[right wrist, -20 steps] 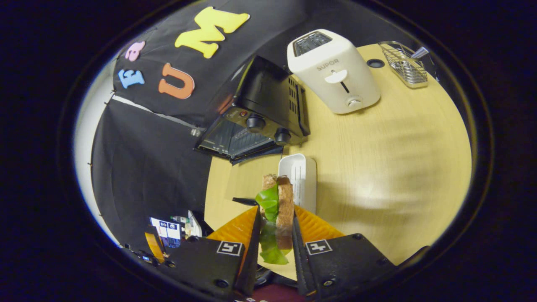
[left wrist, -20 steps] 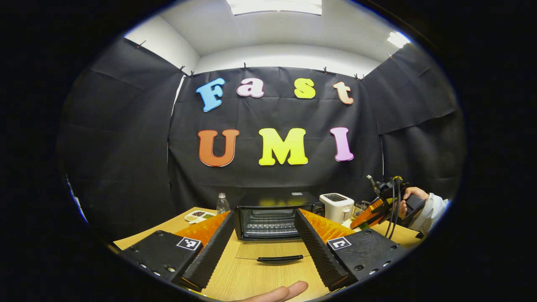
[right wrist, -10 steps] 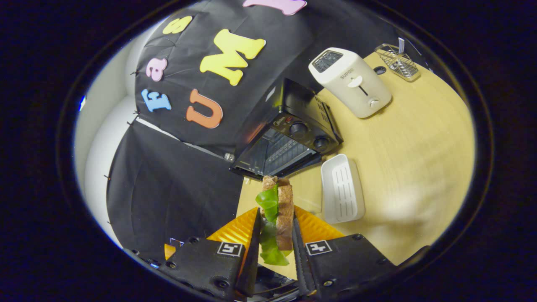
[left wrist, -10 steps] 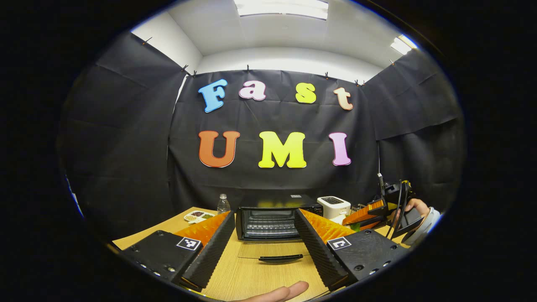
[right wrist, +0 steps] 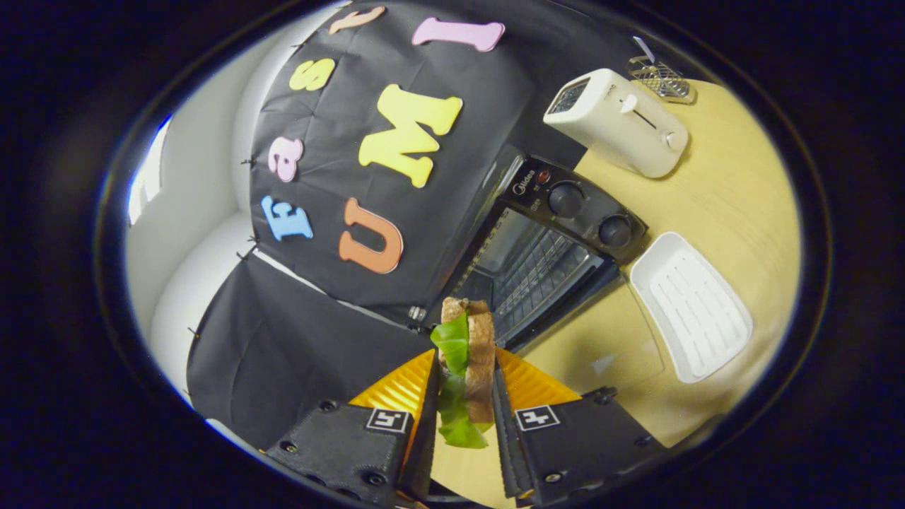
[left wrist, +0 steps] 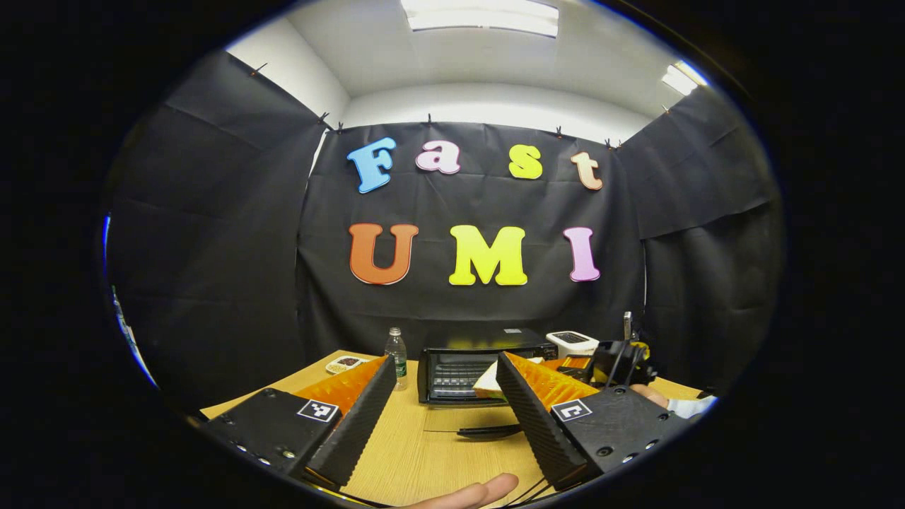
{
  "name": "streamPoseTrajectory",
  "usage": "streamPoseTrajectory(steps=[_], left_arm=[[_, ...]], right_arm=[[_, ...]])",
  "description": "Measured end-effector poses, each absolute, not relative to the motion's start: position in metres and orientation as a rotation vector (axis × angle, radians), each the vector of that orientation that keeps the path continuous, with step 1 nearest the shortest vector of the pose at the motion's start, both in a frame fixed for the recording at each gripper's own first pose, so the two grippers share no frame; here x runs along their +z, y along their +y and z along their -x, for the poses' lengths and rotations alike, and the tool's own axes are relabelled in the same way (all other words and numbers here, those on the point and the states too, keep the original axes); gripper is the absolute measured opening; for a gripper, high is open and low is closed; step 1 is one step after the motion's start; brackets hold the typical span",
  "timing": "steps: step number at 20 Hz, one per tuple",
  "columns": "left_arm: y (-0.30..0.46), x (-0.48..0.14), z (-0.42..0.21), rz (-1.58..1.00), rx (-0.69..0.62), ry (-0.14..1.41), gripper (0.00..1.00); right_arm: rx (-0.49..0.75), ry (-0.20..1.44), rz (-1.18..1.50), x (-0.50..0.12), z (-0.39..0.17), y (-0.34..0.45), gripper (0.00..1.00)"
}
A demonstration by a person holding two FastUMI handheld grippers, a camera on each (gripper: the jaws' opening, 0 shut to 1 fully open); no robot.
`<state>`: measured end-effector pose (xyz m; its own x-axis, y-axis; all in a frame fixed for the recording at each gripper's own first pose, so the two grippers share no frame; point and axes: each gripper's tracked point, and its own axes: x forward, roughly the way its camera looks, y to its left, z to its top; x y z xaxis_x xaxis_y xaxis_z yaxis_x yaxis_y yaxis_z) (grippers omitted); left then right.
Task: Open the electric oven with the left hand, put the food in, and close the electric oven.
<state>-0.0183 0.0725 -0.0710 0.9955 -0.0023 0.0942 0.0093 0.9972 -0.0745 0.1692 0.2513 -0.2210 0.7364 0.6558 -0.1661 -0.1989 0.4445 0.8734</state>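
Since the earlier frame the right gripper (right wrist: 463, 396) has come nearer the electric oven (right wrist: 544, 261), at center right, its door down. Both fingers clamp the sandwich (right wrist: 466, 360), just before the opening. The left gripper (left wrist: 445, 403), lower center, is spread wide, holding nothing.

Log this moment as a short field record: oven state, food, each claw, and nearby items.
oven: black electric oven, glass door folded down flat, wire rack inside bare
food: brown-bread sandwich with green lettuce, held in front of the oven mouth, not yet inside
right claw: shut on the sandwich
left claw: open, holding nothing, back from the door handle
nearby: white ridged plastic tray beside the oven on the wooden table; white toaster behind; clear plastic bottle on the oven's other side
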Motion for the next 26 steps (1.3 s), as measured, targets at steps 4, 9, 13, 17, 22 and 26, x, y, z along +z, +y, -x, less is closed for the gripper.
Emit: streamPoseTrajectory(steps=[4,9,13,17,22,26], left_arm=[[0.087,-0.078,0.020,0.097,0.002,-0.083,0.93],[0.101,-0.086,0.023,0.097,0.017,-0.064,0.92],[0.102,-0.091,0.027,0.108,0.002,-0.057,0.92],[0.109,-0.099,0.030,0.110,0.010,-0.047,0.92],[0.120,-0.106,0.031,0.117,0.052,-0.041,0.92],[0.116,-0.104,0.033,0.155,0.027,-0.062,0.92]], right_arm=[[0.479,0.494,-0.991,-0.238,-0.201,0.290,0.41],[0.323,0.435,-1.027,-0.261,-0.257,0.315,0.41],[0.208,0.307,-0.968,-0.263,-0.302,0.319,0.41],[0.137,0.248,-0.956,-0.275,-0.336,0.319,0.41],[0.045,0.226,-1.082,-0.293,-0.348,0.313,0.42],[0.009,0.232,-1.018,-0.302,-0.344,0.316,0.47]])
